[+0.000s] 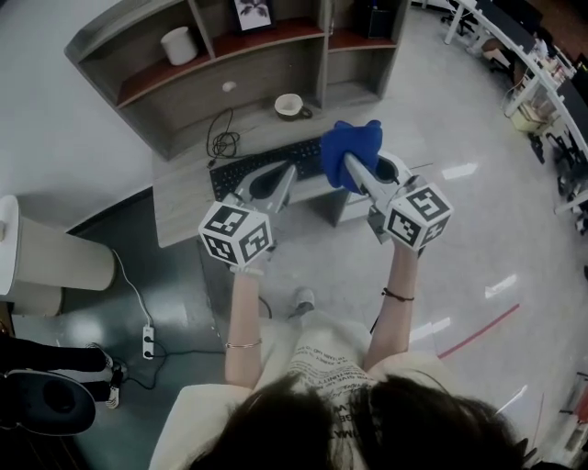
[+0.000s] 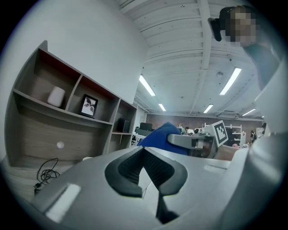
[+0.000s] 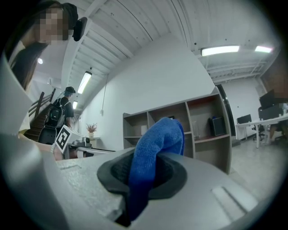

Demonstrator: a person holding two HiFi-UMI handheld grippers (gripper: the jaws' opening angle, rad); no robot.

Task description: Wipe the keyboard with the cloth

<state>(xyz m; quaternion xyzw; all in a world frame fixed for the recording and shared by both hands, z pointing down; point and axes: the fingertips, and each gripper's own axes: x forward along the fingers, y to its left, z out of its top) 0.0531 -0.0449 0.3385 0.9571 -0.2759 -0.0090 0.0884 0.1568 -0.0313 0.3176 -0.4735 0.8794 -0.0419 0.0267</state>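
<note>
A black keyboard [image 1: 276, 163] lies on the low grey desk [image 1: 184, 207], partly hidden behind both grippers. My right gripper [image 1: 354, 167] is held up above the keyboard's right end and is shut on a blue cloth [image 1: 351, 145], which bunches out past the fingertips. In the right gripper view the cloth [image 3: 156, 146] fills the gap of the right gripper [image 3: 148, 173]. My left gripper [image 1: 287, 176] hovers over the keyboard's middle, and the left gripper [image 2: 145, 152] is shut with nothing between its pads. The cloth [image 2: 158, 134] shows beyond it.
A shelf unit [image 1: 230, 64] stands behind the desk with a white canister [image 1: 179, 44] and a framed picture [image 1: 252, 13]. A cup [image 1: 290, 106] and a coiled cable [image 1: 223, 142] lie on the desk. A white bin [image 1: 50, 262] and a power strip [image 1: 147, 341] are on the floor at left.
</note>
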